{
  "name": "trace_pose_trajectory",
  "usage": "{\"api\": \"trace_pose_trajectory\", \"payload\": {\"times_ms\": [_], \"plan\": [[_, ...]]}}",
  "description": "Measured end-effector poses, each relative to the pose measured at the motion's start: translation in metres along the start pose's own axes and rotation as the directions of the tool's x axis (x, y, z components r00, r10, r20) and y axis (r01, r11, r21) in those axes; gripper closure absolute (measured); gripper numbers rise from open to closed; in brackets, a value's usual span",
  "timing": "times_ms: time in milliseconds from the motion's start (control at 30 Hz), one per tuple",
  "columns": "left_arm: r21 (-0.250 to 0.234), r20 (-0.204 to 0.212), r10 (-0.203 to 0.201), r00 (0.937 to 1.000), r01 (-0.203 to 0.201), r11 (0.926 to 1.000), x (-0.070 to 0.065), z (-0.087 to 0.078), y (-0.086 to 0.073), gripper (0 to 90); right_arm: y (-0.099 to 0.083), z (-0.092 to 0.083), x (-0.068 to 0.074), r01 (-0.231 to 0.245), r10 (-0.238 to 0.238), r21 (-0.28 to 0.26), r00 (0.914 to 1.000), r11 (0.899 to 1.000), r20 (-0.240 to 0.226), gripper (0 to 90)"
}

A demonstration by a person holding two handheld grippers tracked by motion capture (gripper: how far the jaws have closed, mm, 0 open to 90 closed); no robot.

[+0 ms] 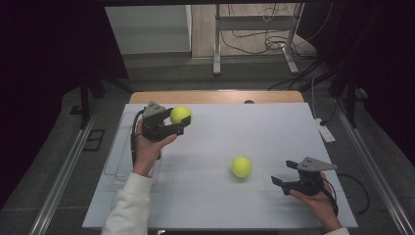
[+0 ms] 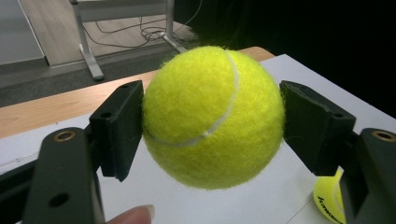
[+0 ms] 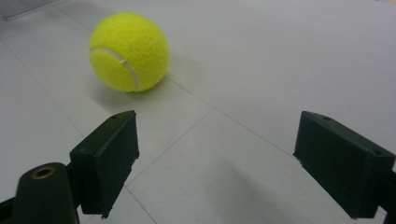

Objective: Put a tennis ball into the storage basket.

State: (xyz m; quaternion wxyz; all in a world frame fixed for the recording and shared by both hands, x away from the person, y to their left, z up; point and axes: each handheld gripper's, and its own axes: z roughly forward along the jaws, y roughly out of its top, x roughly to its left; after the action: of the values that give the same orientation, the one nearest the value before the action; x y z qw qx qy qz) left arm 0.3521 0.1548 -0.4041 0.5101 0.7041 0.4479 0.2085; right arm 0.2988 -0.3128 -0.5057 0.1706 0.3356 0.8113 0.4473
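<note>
High view: a white table (image 1: pixel 274 132) spreads beneath two hand-held grippers, with a wooden edge showing along its far side and a dark floor strung with cables beyond. At the left, a person's hand in a white sleeve (image 1: pixel 128 205) raises the left gripper (image 1: pixel 180 121) above the table, its jaws pinching a yellow tennis ball (image 1: pixel 180 115) across its widest part. The left gripper view shows that held ball (image 2: pixel 212 116) squarely between the two black pads, one on each flank, the white seam curving across its face and the felt fuzzy at the outline. A second ball (image 1: pixel 241 167) rests on the table near the middle, well apart from the first and just left of the right gripper (image 1: pixel 284 172). That gripper sits low at the table's right side, jaws spread wide and empty, aimed toward the resting ball (image 3: pixel 129 52) in its own view.

By the look of it, each ball is light, springy and hollow, with a felt nap that should give the pads good purchase. Being round, it is likely to roll at a nudge or squirt out of an off-centre squeeze, so the safest hold is across the middle, as the left gripper has it.
</note>
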Motion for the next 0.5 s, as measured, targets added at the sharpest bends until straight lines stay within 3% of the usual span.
{"api": "trace_pose_trajectory", "payload": {"times_ms": [500], "plan": [[-0.014, -0.028, -0.011, 0.9995, 0.011, 0.9998, 0.0069, -0.0059, 0.0002, 26.4, 0.0000, -0.0003, -0.0002, -0.003, 0.003, -0.005, 1.0000, 1.000, 0.000, 14.1]]}}
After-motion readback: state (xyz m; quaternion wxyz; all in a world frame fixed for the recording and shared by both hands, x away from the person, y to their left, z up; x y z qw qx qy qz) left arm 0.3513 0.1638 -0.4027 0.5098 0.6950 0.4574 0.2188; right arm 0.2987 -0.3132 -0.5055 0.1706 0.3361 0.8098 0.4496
